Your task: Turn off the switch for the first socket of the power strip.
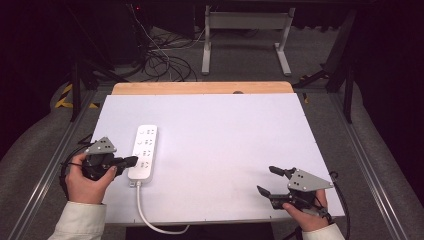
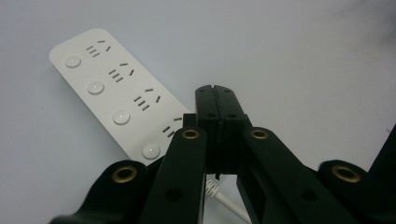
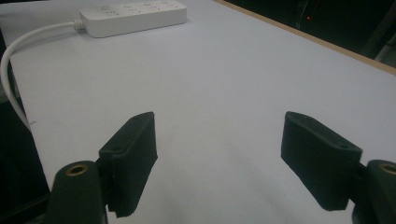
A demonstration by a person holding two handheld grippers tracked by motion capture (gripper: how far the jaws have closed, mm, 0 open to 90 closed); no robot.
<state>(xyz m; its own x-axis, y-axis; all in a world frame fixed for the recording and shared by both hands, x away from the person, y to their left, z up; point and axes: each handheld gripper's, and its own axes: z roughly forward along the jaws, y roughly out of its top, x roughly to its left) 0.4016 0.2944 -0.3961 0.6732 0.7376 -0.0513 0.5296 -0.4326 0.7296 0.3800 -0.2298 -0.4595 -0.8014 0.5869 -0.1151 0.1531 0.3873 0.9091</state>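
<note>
At the counter's [image 1: 210, 150] left side, the left gripper [image 1: 131, 161] has its jaws pressed together with nothing between them, tips right at the near end of the power strip [image 1: 143, 152]. The strip lies flat, long axis running away from the person, cord [image 1: 145, 215] trailing off the near edge.

Risks, left to right:
- Closed tips look set to poke 1 of the 4 buttons [image 2: 151, 150]. Off-centre contact could land on a socket or the casing instead.
- The strip is light and unanchored, so a sideways push would likely slide or twist it rather than click the switch.
- The cord hangs off the edge; a snag from the sleeve or the gripper's cable could drag the strip.
- The right gripper [image 1: 266, 181] sits spread and empty, well apart near the right corner, too far to brace the strip if it moves.

Hard to make out:
- In the left gripper view, the gripper [image 2: 217, 89] covers the strip's near right corner and the cord exit.
- Can't tell whether the tips touch the strip or hover over it.
- Button on/off state unreadable.
- Where the cord ends is cut off.
</note>
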